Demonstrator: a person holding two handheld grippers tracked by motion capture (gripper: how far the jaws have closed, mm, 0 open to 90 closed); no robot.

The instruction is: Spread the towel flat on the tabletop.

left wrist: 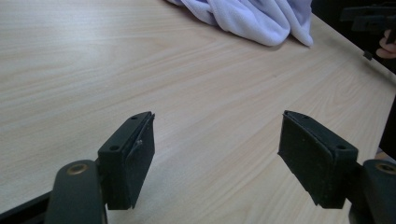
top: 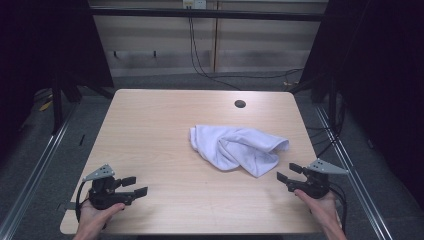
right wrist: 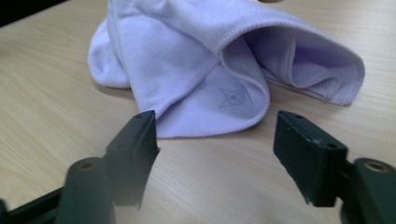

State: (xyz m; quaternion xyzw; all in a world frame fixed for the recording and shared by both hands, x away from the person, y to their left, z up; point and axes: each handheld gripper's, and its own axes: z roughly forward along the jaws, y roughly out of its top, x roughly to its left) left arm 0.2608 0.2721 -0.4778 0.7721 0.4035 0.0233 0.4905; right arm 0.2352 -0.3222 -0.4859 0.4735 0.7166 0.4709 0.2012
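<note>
Fingers (right wrist: 130, 140) apart; towel (right wrist: 205, 60) folds hiding its inside

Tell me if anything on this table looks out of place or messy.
The white cloth lies crumpled and loosely folded over itself right of the table's middle, not spread flat. No spill or damage shows. Both grippers stand open and apart from it.

your table (top: 150, 130) evenly lit from above, surroundings dark, soft shadow under the cloth (right wrist: 196, 70), your near jaws blurred
</note>
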